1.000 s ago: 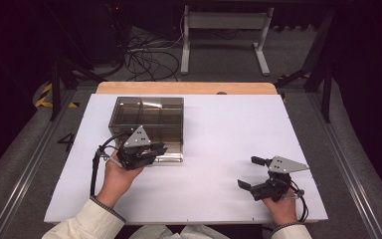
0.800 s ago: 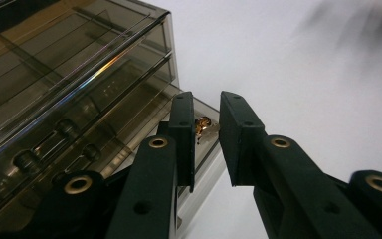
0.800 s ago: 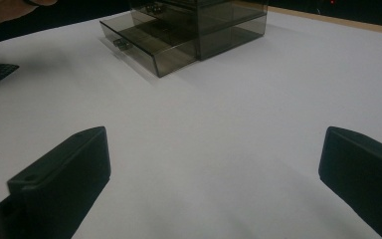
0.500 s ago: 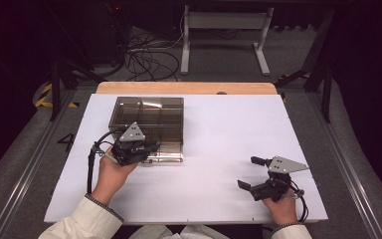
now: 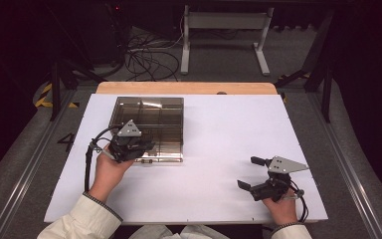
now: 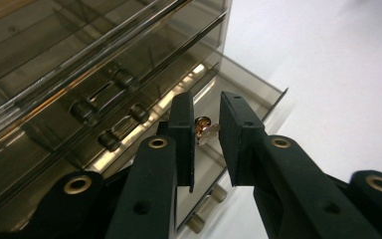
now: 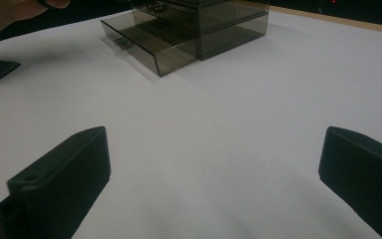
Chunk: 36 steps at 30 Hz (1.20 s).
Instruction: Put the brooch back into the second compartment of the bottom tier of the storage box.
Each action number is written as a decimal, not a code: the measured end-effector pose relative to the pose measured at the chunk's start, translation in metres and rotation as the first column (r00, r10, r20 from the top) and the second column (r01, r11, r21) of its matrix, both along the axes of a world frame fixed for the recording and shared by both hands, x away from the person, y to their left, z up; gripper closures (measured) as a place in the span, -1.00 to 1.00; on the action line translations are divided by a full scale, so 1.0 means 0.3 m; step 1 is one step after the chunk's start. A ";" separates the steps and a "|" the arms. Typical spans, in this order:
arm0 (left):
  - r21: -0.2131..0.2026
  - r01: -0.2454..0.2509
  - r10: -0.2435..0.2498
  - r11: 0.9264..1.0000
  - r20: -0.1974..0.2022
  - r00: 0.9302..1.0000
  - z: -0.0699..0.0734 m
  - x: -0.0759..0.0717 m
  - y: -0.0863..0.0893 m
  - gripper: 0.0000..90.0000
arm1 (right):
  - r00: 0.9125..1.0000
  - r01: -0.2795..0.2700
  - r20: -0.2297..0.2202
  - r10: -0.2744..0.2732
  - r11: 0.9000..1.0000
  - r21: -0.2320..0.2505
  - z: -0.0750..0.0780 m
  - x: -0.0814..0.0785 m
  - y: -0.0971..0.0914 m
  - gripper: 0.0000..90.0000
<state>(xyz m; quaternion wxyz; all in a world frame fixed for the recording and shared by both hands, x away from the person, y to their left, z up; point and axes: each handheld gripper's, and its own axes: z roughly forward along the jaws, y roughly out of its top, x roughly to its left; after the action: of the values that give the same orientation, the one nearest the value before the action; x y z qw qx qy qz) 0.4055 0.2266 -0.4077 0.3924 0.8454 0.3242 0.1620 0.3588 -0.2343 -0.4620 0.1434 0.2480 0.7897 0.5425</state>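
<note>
In the high view, the left tongs [image 5: 146, 145] sat left of centre in the frame, held in the person's left hand [image 5: 110, 167] over the near edge of the smoky transparent drawer box [image 5: 149, 117], which stood on the white surface [image 5: 219, 129] in the upper left part of the sheet. In the left gripper view, those tongs [image 6: 206, 134] were closed on a small copper-coloured object [image 6: 202, 128], which sat pinched between the two black pads at the centre of the frame, above the bottom drawer [image 6: 258, 92] that stood pulled out from the box. What the small object was could not be told. The stacked drawer fronts with their handles [image 6: 102, 102] filled the upper left of that view. Further right in the high view, the right tongs [image 5: 252, 173] rested in the lower right of the frame, well apart from the box, with jaws spread wide and nothing between them. In the right gripper view, the box with its open drawer [image 7: 144, 42] lay at the upper left, beyond bare white surface.
</note>
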 end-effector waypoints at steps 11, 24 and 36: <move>-0.014 -0.020 0.020 1.000 -0.050 0.999 -0.042 0.052 0.037 0.71 | 1.000 -0.001 0.003 0.001 1.000 -0.003 -0.001 0.001 0.001 -0.99; -0.002 -0.002 0.002 1.000 -0.055 0.998 -0.072 0.069 0.057 0.71 | 1.000 -0.003 0.003 0.003 1.000 -0.003 -0.001 0.001 0.001 -0.99; 0.023 -0.004 0.005 1.000 -0.048 0.999 -0.086 0.070 0.052 0.70 | 1.000 -0.001 -0.003 0.001 1.000 0.000 -0.001 0.001 0.001 -0.99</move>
<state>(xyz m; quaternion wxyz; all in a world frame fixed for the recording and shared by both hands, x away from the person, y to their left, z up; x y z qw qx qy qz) 0.4264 0.2422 -0.4336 0.3745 0.8527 0.3336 0.1462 0.3591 -0.2340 -0.4623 0.1422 0.2485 0.7900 0.5422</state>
